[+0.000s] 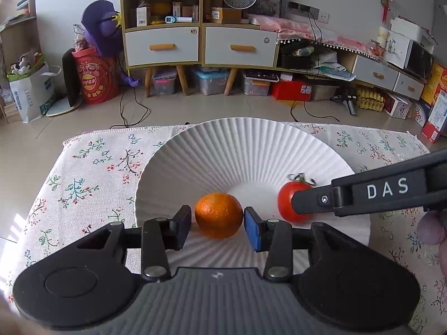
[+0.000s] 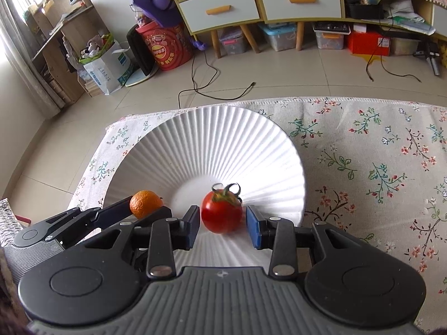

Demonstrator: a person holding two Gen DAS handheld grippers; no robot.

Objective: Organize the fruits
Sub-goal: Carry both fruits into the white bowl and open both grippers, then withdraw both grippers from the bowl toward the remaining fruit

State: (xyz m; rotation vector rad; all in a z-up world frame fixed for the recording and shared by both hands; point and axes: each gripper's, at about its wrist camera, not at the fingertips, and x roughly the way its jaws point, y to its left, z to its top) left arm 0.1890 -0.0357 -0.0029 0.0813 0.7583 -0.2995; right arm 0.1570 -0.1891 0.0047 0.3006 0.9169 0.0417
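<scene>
orange and tomato both sit in the white plate on the desk; left gripper and right gripper straddle them, jaws slightly apart (apparently not clamped). placing looks done, retreat left.

Bright, even daylight enters from a window at left. Fisheye bending curves the edges. The tomato's stem looks slightly blurred.

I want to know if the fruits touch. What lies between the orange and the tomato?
Only bare white plate separates the orange and the tomato, seen in the left wrist view.
</scene>
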